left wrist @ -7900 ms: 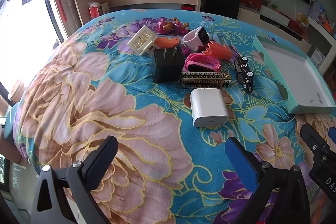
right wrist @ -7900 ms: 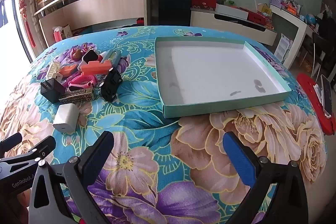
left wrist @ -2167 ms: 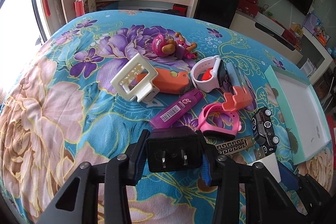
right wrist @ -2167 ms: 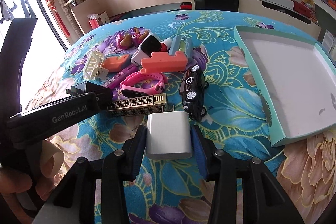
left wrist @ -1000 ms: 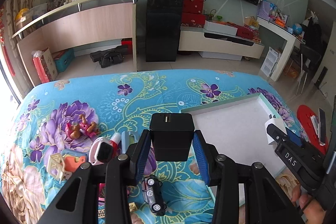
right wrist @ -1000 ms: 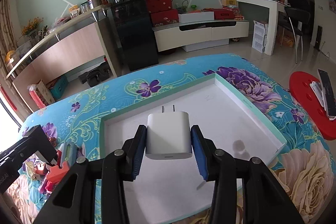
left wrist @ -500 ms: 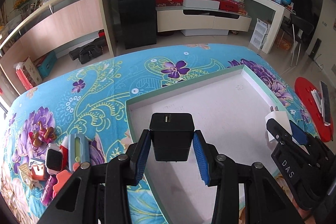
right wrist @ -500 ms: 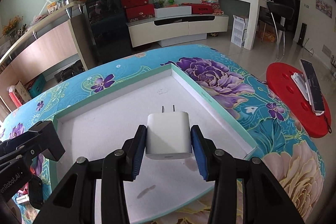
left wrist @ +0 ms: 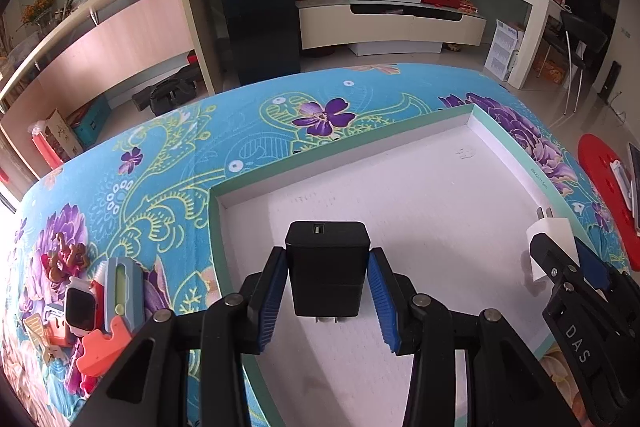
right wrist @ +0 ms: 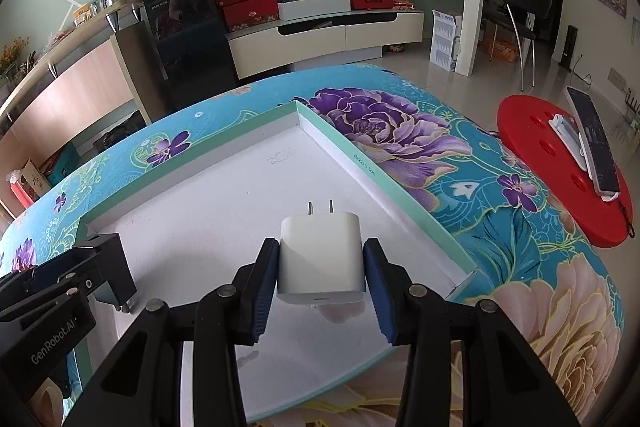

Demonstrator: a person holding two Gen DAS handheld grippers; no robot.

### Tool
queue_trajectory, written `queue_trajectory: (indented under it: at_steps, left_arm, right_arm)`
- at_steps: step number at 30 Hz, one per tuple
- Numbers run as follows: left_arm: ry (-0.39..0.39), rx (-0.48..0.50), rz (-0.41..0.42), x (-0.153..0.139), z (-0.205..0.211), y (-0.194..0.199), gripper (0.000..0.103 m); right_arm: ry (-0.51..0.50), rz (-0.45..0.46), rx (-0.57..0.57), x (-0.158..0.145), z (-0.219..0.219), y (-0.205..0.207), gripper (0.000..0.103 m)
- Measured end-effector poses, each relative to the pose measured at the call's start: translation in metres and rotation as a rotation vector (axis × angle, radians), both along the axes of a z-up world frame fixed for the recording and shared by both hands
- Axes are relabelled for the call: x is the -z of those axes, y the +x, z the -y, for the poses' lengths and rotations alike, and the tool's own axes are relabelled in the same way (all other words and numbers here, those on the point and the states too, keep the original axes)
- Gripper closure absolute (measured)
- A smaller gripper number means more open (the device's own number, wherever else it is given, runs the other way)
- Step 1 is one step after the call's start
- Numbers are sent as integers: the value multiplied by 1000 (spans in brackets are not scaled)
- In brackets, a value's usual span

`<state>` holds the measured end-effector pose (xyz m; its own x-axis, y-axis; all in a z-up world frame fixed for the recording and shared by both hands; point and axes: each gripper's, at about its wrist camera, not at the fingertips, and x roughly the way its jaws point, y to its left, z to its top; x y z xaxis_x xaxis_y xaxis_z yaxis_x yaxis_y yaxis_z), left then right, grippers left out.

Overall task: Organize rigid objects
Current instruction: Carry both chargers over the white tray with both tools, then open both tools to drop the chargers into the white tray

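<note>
My left gripper (left wrist: 327,287) is shut on a black charger (left wrist: 326,267), held over the near left part of a shallow white tray with a mint-green rim (left wrist: 420,187). Its USB port faces away and its prongs point back toward me. My right gripper (right wrist: 320,269) is shut on a white charger (right wrist: 321,259) with its prongs pointing away, above the tray's white floor (right wrist: 224,211). In the left wrist view the white charger (left wrist: 550,239) shows at the right edge, and in the right wrist view the black charger (right wrist: 110,267) shows at the left.
Several toys lie in a heap on the flowered blanket left of the tray: a smartwatch (left wrist: 80,307), a grey-blue toy (left wrist: 122,291), an orange piece (left wrist: 106,347). A red stool (right wrist: 560,163) with a phone stands to the right. Cabinets and a TV bench line the far wall.
Both grippers have carried their chargers lower and further over the tray. The tray floor looks larger and nearer than a second ago, and the toy heap has slid to the left edge.
</note>
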<state>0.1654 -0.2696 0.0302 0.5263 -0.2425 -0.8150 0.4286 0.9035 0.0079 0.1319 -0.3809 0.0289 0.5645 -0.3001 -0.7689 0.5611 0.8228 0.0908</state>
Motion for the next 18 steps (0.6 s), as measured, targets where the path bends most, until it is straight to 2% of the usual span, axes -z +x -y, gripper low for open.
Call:
queue_trajectory:
  at_steps: [5, 8, 10, 14, 16, 18]
  left_arm:
    - [1, -18, -7, 2, -2, 2, 58]
    - [-5, -31, 3, -1, -5, 1, 51]
    - [-18, -48, 15, -5, -9, 0, 38]
    - [-19, -97, 46, -13, -20, 2, 30]
    - [-17, -125, 65, -15, -26, 3, 10]
    - [-12, -161, 84, -15, -33, 4, 0]
  right_arm:
    - [-4, -1, 6, 1, 1, -1, 58]
    - [-24, 18, 10, -4, 0, -2, 56]
    - [-33, 24, 11, -6, -1, -3, 42]
    - [-42, 26, 10, -9, -1, -3, 39]
    - [-55, 20, 6, -9, -2, -2, 28]
    - [-64, 25, 4, -11, -2, -3, 25]
